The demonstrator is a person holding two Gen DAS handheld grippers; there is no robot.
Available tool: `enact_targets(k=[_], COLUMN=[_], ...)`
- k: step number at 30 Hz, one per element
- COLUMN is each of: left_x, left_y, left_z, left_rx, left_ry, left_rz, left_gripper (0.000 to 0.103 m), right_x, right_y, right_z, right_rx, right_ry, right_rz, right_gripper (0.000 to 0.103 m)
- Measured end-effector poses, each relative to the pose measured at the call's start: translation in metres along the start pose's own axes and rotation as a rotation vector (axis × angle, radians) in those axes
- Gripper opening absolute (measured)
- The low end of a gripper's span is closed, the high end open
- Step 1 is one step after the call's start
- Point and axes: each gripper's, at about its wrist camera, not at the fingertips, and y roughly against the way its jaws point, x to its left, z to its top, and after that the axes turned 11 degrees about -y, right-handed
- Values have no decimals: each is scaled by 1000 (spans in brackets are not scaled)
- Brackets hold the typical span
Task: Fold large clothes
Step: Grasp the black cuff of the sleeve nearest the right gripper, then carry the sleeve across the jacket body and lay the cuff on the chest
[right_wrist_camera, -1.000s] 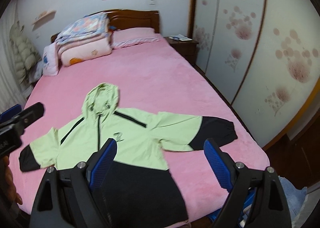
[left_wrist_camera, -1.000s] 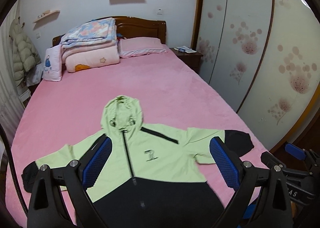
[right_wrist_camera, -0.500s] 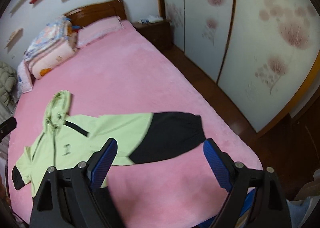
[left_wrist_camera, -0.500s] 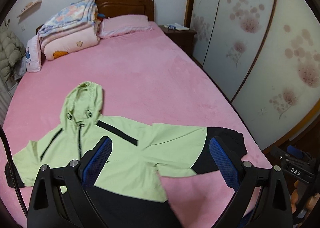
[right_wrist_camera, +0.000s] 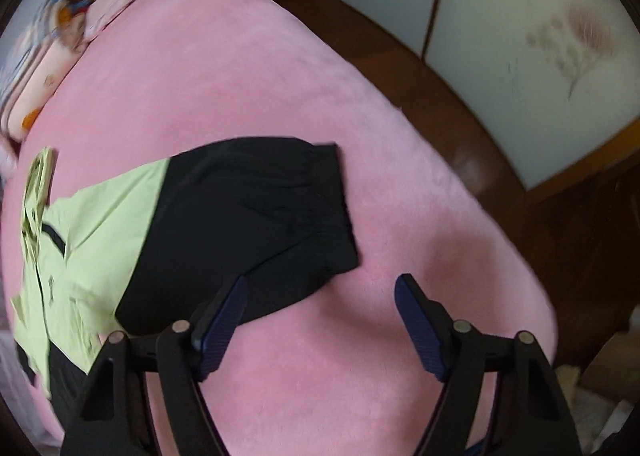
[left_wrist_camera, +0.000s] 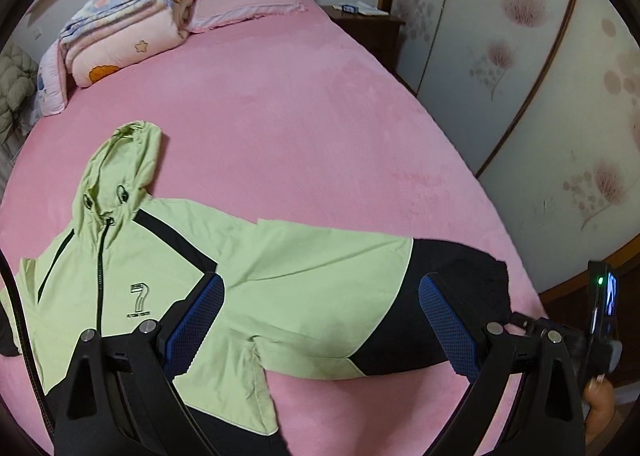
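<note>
A light green and black hooded jacket (left_wrist_camera: 168, 268) lies flat, front up, on the pink bed (left_wrist_camera: 304, 124), hood toward the headboard. Its right sleeve (left_wrist_camera: 340, 284) stretches out sideways and ends in a black cuff (left_wrist_camera: 476, 284). My left gripper (left_wrist_camera: 320, 320) is open and empty above that sleeve. In the right wrist view the black cuff (right_wrist_camera: 320, 208) lies just ahead of my right gripper (right_wrist_camera: 320, 316), which is open and empty above the bed (right_wrist_camera: 400, 216) near its right edge.
Folded quilts (left_wrist_camera: 120, 28) and a pink pillow (left_wrist_camera: 248, 4) lie at the headboard. A wooden nightstand (left_wrist_camera: 368, 24) and floral sliding wardrobe doors (left_wrist_camera: 540, 56) stand along the bed's right side, with wooden floor (right_wrist_camera: 460, 116) between. The right gripper's rear body (left_wrist_camera: 600, 320) shows at right.
Both grippers have moved right and down toward the jacket's right sleeve. The right gripper now hovers close by the black cuff. Both stay open.
</note>
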Motion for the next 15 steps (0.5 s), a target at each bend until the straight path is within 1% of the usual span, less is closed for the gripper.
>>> enact_targets(k=[2, 4, 7, 8, 13, 15], left_x=[-3, -4, 0, 2, 19, 26], left_y=[-13, -25, -42, -47, -64, -63], left_z=[-2, -4, -7, -8, -18, -23], left_rx=[14, 30, 55, 69, 123, 134], left_ry=[-19, -31, -34, -31, 15, 36], left_rz=[19, 43, 67, 75, 85, 88], left_gripper=[98, 98, 98, 98, 98, 98], right_x=[-12, -18, -18, -16, -12, -12], right_y=[-13, -23, -39, -47, -68, -69], right_z=[6, 9, 12, 12, 10, 9], right_rx=[31, 53, 91, 104, 116, 105], right_ry=[-61, -91, -106, -103, -103, -115], right_rz=[50, 68, 80, 74, 48, 66], right_gripper=[75, 75, 65, 63, 59, 41])
